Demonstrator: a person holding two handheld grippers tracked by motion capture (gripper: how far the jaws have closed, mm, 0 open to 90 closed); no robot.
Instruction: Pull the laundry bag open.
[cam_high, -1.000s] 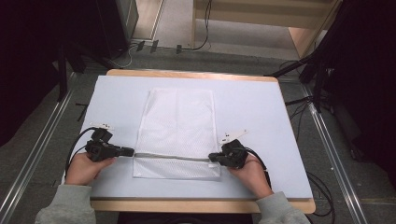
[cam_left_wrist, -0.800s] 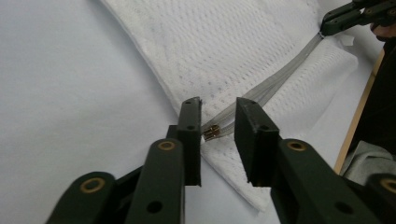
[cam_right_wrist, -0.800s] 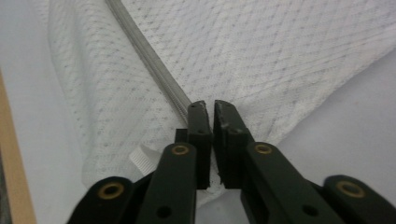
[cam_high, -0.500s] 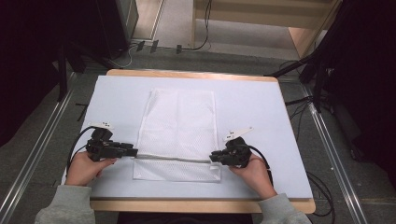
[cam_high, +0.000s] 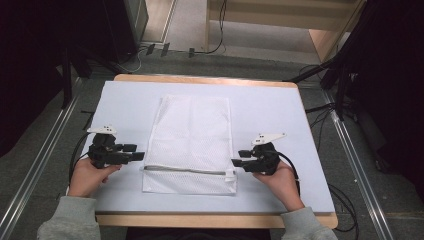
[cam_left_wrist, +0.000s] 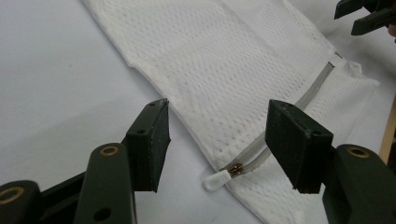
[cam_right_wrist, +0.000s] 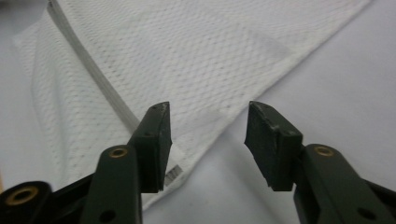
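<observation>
A white mesh laundry bag (cam_high: 192, 142) lies flat in the middle of the surface (cam_high: 280, 115), its zipper (cam_high: 185, 170) running across near the person's edge. The left tool (cam_high: 137, 156) sits wide at the zipper pull (cam_left_wrist: 217, 179), gripping nothing. The right tool (cam_high: 237, 162) gapes wide beside the bag's opposite corner.
</observation>
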